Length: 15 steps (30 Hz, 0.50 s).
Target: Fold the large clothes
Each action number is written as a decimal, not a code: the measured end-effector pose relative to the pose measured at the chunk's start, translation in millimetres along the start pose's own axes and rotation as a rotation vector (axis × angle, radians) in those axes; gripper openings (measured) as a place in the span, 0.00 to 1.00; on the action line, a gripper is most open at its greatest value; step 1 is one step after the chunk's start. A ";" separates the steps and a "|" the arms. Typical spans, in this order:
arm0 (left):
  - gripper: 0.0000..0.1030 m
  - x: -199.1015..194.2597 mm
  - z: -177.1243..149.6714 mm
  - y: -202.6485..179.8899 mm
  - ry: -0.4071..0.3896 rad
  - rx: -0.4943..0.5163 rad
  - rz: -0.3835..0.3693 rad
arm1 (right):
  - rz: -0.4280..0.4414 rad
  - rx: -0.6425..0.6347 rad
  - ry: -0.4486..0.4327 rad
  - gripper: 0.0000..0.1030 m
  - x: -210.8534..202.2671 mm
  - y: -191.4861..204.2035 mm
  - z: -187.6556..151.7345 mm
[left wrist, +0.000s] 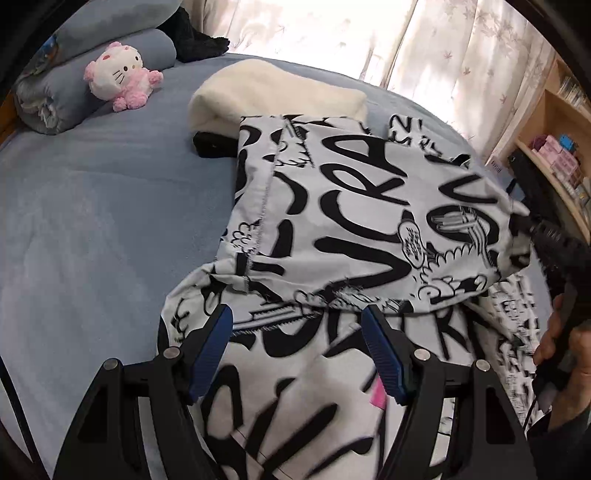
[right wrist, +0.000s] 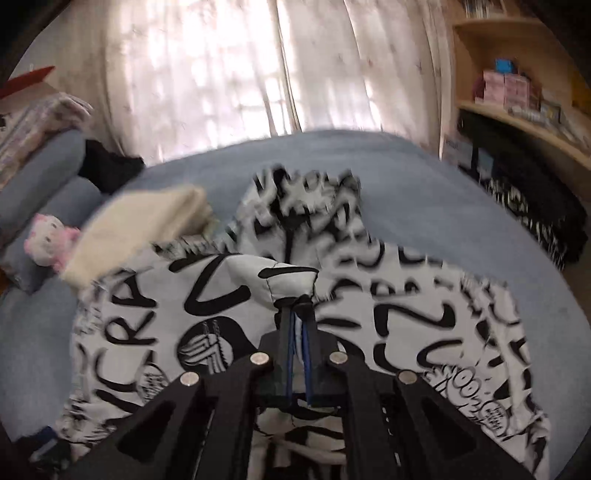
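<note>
Left gripper [left wrist: 297, 345]: jaws stand wide apart, nothing between them. It hangs low over the near part of the garment [left wrist: 369, 221], with blue-padded fingers [left wrist: 212, 347] either side of a bare stretch of printed cloth.

Right gripper [right wrist: 297, 306]: jaws drawn narrow and pinched on a gathered corner of the garment. The corner stands up in a small peak at the fingertips. In the left wrist view the same tool enters from the right edge, gripping the raised flap at its far right corner.

Garment: a large white piece with heavy black lettering, lying on the blue bedspread [left wrist: 92, 221]. One panel is lifted and lies over the lower layers, seam side up. The right wrist view is blurred, so edge alignment there cannot be confirmed.

Judgement on the step in hand: a fold is being carried across by the right tool alone. To do it well, the flap should be carried flat and taut, not dragged, so the layers beneath do not bunch. The idle left tool would serve best by pinning or pinching the near edge, keeping the base layer fixed. Release should wait until the flap's edge lies parallel with the edge below.

Beyond the garment: a folded cream blanket [left wrist: 277, 92] touches its far edge and could get in the fold's way. A pink plush toy [left wrist: 120, 75] sits well apart by a rolled blue quilt [left wrist: 66, 96]. Curtains [left wrist: 332, 33] close the background.
</note>
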<state>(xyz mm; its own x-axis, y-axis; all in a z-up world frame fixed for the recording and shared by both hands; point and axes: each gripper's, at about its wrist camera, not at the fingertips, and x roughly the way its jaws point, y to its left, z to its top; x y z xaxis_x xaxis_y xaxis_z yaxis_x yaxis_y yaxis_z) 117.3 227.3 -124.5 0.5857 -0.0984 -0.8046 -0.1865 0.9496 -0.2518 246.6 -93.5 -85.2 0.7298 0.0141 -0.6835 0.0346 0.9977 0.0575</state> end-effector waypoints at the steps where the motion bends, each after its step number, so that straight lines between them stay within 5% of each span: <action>1: 0.69 4.1 1.9 1.5 0.002 0.005 0.017 | -0.004 0.019 0.045 0.08 12.6 -6.1 -4.2; 4: 0.69 17.4 14.8 12.4 0.024 0.005 0.032 | 0.068 0.175 0.196 0.09 43.9 -40.6 -18.0; 7: 0.69 30.6 35.5 32.1 0.064 -0.002 -0.030 | 0.178 0.304 0.211 0.24 45.3 -69.4 -25.2; 10: 0.69 49.0 57.5 50.2 0.116 -0.025 -0.104 | 0.221 0.336 0.239 0.40 46.4 -80.5 -30.1; 15: 0.69 95.7 98.8 75.4 0.181 -0.047 -0.141 | 0.298 0.328 0.277 0.40 52.6 -82.5 -32.7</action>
<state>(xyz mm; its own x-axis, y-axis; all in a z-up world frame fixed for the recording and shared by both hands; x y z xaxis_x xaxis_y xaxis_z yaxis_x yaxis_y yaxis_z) 237.2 318.9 -167.3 0.4580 -0.2851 -0.8420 -0.1517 0.9082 -0.3901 259.8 -172.9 -149.7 0.5341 0.3551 -0.7673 0.0977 0.8755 0.4732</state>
